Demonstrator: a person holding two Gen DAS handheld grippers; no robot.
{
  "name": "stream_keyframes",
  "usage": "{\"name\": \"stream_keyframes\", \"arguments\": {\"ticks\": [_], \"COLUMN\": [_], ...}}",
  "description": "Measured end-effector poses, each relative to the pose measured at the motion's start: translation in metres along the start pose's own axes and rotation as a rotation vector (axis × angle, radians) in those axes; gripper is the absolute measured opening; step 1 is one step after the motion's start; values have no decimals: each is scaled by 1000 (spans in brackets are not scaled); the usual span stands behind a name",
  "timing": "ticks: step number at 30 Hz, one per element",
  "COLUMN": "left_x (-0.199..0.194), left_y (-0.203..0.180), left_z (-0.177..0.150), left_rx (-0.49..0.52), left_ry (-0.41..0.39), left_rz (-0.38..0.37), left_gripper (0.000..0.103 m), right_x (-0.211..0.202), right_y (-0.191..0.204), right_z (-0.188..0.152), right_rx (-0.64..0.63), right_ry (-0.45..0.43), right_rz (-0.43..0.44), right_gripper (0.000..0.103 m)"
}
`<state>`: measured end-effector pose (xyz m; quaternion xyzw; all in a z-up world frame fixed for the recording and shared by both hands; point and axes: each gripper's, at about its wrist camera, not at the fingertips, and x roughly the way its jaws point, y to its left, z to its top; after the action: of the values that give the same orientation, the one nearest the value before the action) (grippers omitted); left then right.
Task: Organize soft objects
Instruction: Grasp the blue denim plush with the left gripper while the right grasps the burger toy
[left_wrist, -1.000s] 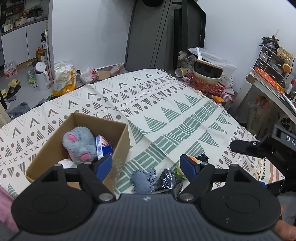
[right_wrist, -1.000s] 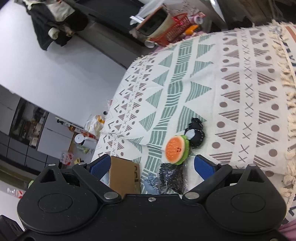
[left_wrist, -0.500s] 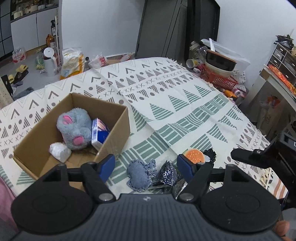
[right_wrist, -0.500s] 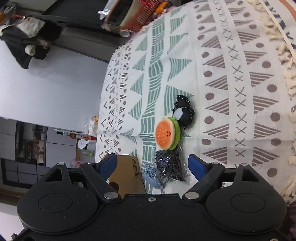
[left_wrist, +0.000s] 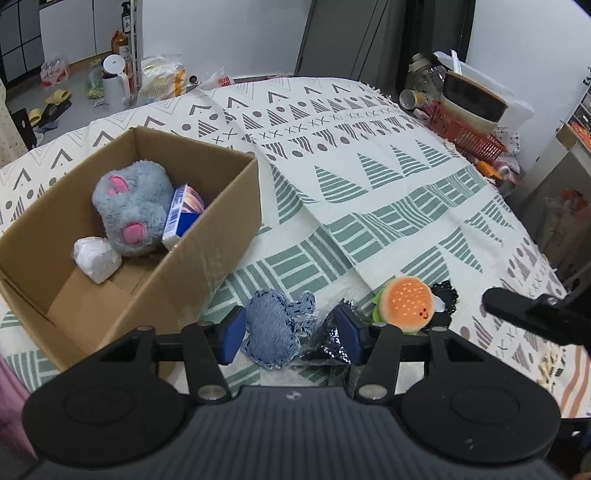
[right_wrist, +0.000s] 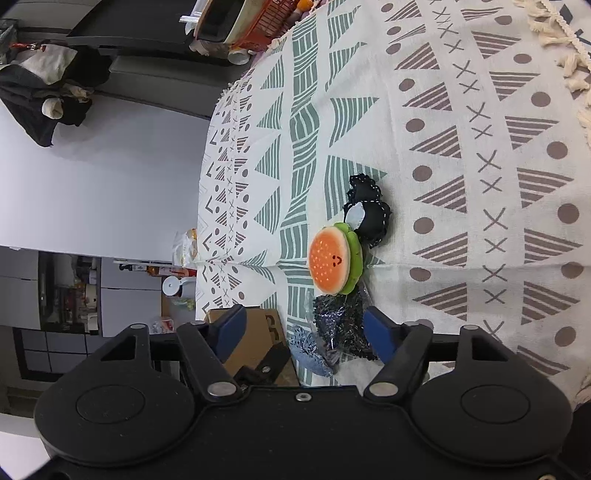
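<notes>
the left gripper (left_wrist: 290, 334), jaws spread wide, is hovering around the blue denim stuffed toy (left_wrist: 275, 326) lying just beside the brown cardboard box (left_wrist: 218, 258); the right gripper (right_wrist: 304, 332) is gaping too, grasping nothing.

White walls (left_wrist: 221, 33) behind, dark tall cabinet (left_wrist: 369, 37) at the far side. Grey floor (left_wrist: 26, 99) at left, littered with slippers (left_wrist: 55, 98), a white jug (left_wrist: 115, 83) and bags (left_wrist: 162, 79). White cupboards (left_wrist: 74, 33) beyond. Red basket (left_wrist: 465, 134) with bowls at right. Dark clothes (right_wrist: 48, 88) hanging on the wall.
</notes>
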<state>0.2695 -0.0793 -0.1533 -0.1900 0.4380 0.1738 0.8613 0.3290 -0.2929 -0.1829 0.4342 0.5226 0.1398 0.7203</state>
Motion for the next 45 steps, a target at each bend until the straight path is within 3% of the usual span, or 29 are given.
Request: {"name": "stream_keyframes", "arguments": {"ticks": [15, 20, 25, 30, 34, 37, 45], "left_x": [45, 57, 61, 58, 52, 44, 16], "left_y": [3, 7, 11, 11, 13, 14, 17], "left_z": [-8, -10, -12, -9, -5, -2, 8], "left_rx": [-49, -80, -88, -82, -95, -101, -99], "left_ry": [28, 48, 49, 42, 33, 22, -17], "left_rz": [80, 75, 60, 36, 18, 2, -44], "left_gripper": [53, 53, 37, 31, 30, 30, 30], "right_x": [43, 57, 69, 80, 89, 88, 65], "right_y": [-9, -9, -9, -9, -12, -12, 8], "right_z": [17, 20, 24, 26, 25, 23, 13], "right_rx": [-9, -18, -15, -11, -11, -14, -71], "right_ry": [55, 53, 55, 34, 43, 41, 4], "right_rz": [-48, -76, -94, -138, -144, -138, -84], "right_gripper": [69, 69, 69, 59, 39, 31, 29]}}
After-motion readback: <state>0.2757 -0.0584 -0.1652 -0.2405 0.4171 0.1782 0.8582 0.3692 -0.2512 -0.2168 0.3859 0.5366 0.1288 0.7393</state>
